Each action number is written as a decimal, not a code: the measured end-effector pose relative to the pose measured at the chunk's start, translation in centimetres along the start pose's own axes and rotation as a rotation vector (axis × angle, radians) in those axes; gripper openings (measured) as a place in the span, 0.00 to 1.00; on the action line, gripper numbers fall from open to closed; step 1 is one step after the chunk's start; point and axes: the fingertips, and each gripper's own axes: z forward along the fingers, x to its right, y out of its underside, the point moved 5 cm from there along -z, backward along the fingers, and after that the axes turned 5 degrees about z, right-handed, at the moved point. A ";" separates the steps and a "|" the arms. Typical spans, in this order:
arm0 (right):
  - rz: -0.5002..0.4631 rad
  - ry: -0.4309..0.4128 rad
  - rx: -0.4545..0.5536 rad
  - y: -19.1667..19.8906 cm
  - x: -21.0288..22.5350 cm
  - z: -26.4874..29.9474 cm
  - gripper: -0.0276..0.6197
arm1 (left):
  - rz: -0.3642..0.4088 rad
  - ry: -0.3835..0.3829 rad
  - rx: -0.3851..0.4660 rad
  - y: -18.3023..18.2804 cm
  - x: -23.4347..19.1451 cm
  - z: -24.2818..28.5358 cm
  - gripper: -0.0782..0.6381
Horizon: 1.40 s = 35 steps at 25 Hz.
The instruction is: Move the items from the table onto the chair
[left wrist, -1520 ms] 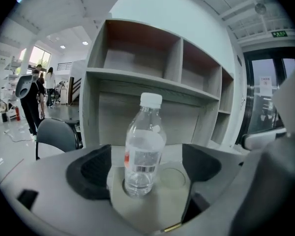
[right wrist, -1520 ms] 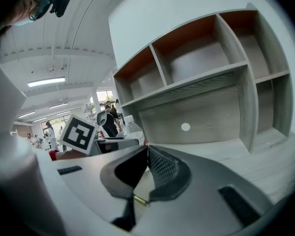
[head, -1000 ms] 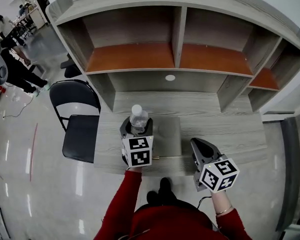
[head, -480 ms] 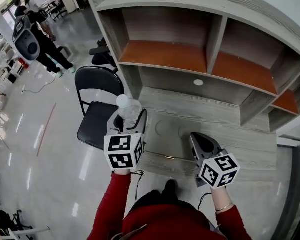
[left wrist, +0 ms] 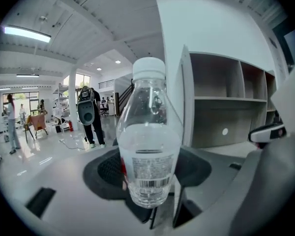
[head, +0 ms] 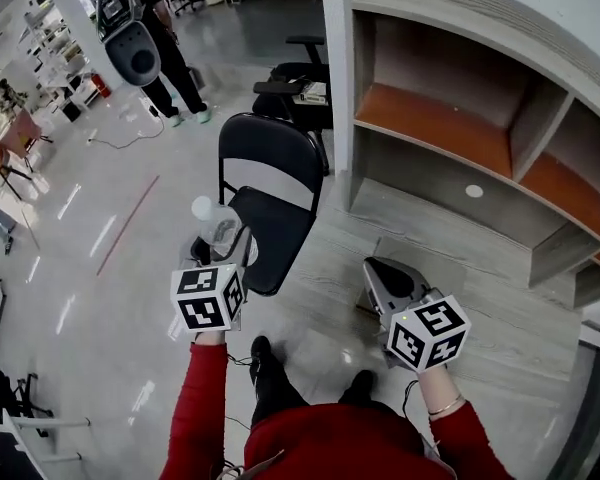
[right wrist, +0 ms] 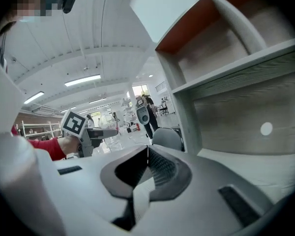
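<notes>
Clear plastic bottle (left wrist: 148,146) is hanging upright, pinched btwn left gripper's (head: 228,251) jaws, near the black chair (head: 277,218) but not yet on it. Right gripper (head: 385,281) is idling by the table (head: 480,268), jaws pressed together, empty.

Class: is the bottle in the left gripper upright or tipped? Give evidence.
Upright. The bottle stands vertical, white cap on top, with the left gripper clamped on its lower body.

Bright, even light from ceiling strips (left wrist: 27,33) at upper left; the glossy floor (head: 80,268) shows glare streaks (both gripper views bend strongly, with dark corners).
</notes>
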 end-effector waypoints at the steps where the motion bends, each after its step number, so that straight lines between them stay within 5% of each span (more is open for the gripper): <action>1: -0.007 0.000 -0.003 0.1 -0.9 1.4 0.06 | 0.003 0.001 -0.012 0.8 -1.6 0.4 0.50; 10: 0.059 0.168 0.054 0.2 -8.2 17.8 0.06 | -0.004 0.143 -0.047 4.8 -16.4 7.0 0.50; 17: 0.092 0.226 0.070 1.3 -0.5 28.8 0.06 | 0.038 0.216 -0.085 8.0 -16.9 21.8 0.50; 25: 0.085 0.273 0.110 0.0 -7.4 30.0 0.06 | 0.056 0.281 -0.155 8.9 -20.6 18.2 0.50; 35: 0.188 0.479 0.073 3.9 -7.7 34.3 0.06 | 0.095 0.455 -0.315 14.5 -21.6 23.9 0.51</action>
